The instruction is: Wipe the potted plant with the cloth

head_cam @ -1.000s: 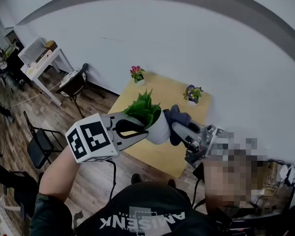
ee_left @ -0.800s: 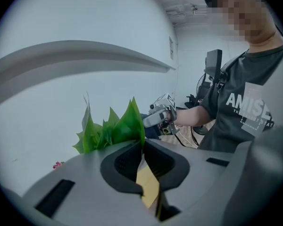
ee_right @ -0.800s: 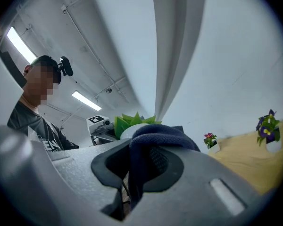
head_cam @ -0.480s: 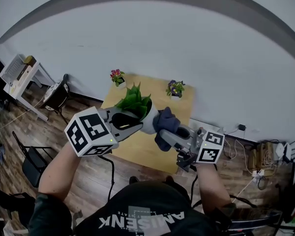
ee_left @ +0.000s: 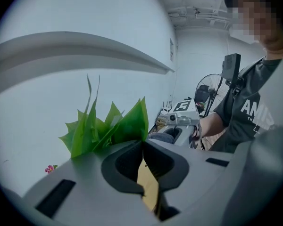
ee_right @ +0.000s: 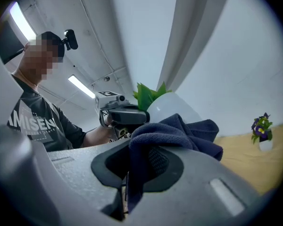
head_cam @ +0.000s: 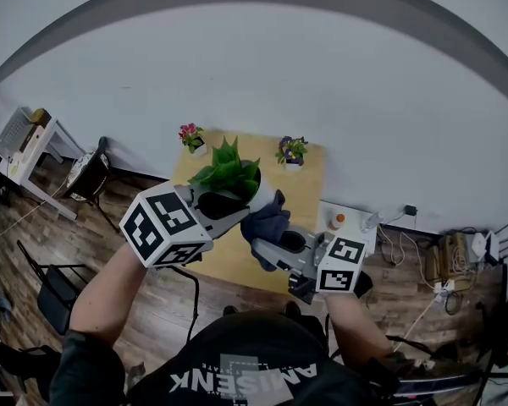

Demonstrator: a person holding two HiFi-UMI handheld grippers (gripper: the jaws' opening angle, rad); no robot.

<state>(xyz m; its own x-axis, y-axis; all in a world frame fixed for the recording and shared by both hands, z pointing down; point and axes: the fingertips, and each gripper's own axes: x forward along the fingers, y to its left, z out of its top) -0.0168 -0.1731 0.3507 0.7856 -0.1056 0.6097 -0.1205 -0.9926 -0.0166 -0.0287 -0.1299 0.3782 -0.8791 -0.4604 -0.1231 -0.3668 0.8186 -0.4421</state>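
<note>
Wiping is under way; the left gripper (ee_left: 142,144) is pressed together, apparently on the rim of the pot (ee_right: 172,106), holding it up over the table (head_cam: 309,184); the right gripper (ee_right: 137,154) pinches the cloth (ee_right: 179,131), bunched against the pot's side; next, I judge, the cloth should rub round the wall, then go gently over the leaves (ee_left: 113,126).

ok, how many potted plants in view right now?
3. Green plant held up above the table; pink-flowered plant on the table's far left corner; purple-flowered plant on its far right corner. None look hidden.
</note>
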